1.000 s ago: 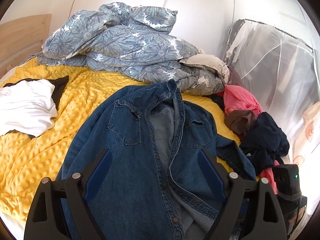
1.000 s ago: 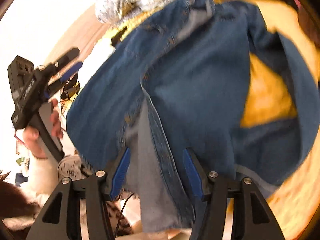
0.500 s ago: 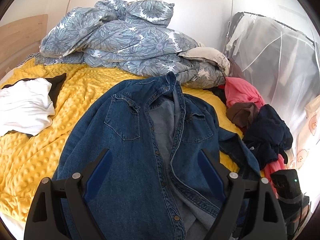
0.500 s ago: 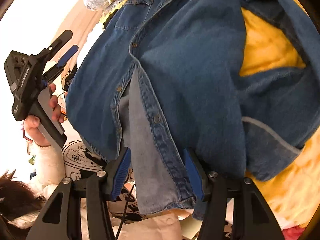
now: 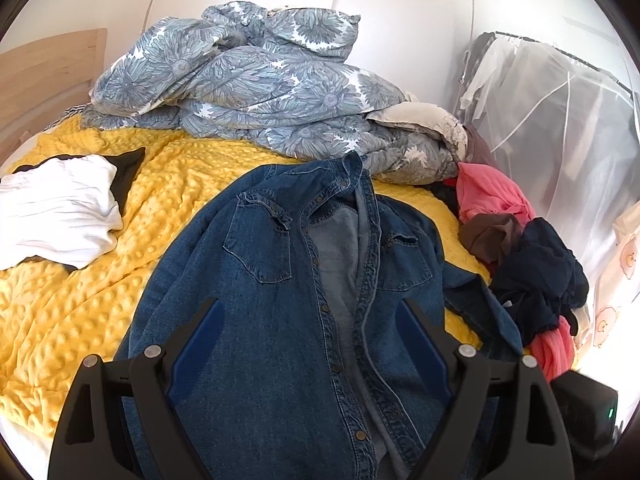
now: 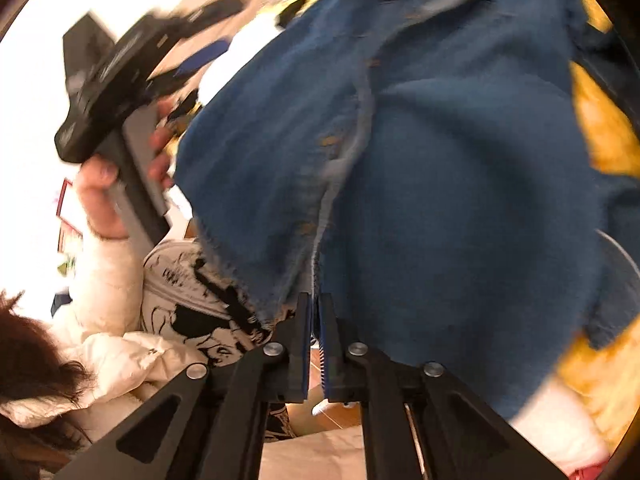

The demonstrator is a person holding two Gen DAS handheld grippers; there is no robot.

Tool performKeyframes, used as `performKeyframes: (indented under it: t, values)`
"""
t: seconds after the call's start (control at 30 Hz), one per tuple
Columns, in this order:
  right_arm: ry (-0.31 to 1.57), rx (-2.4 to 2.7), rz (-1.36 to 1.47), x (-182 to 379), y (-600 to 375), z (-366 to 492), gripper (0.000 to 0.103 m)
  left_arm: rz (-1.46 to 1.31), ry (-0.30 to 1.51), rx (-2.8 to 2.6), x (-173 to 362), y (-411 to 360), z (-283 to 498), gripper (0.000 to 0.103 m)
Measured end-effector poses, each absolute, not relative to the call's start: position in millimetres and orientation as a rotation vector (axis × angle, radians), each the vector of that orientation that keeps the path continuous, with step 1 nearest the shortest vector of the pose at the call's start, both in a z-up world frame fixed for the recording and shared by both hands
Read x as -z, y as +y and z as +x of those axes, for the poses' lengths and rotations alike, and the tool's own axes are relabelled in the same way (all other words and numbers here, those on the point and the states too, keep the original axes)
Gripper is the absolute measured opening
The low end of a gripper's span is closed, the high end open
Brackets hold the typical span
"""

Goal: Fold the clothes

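Since half a second ago, right gripper (image 6: 315, 312) has snapped together, pinching the denim shirt (image 5: 288, 320) hem. Yellow blanket (image 5: 80, 300) underlies it; floral duvet (image 5: 248, 88) and clothes pile (image 5: 520, 264) crowd around. Left gripper (image 5: 312, 344) hovers spread.

Across the left half of my left view spreads a bumpy yellow blanket (image 5: 168, 184). Behind it at upper centre sits a crumpled grey floral duvet (image 5: 256, 80), a wooden headboard (image 5: 44, 68) at upper left, and a translucent garment cover (image 5: 560, 120) at far right
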State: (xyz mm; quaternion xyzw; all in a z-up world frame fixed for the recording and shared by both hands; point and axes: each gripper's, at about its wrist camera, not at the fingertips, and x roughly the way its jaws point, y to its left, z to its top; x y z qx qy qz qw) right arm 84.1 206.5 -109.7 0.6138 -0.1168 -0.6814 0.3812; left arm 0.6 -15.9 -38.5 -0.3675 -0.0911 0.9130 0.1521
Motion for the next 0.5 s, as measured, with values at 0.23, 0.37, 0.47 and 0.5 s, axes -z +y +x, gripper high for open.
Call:
performKeyframes:
  t: [0.23,0.37,0.47,0.5]
  values:
    - [-0.170,1.624,1.583,123,148,88,0.003,-1.061,-0.273,-2.631,40,-26,3,0.088]
    - [-0.131,1.615,1.637,138,134,83,0.004,-1.063,-0.297,-2.634,40,-33,4,0.088]
    - [-0.097,1.605,1.691,148,125,77,0.019,-1.062,-0.319,-2.628,39,-37,4,0.088]
    - [-0.098,1.595,1.696,148,124,76,0.032,-1.059,-0.327,-2.625,38,-37,4,0.088]
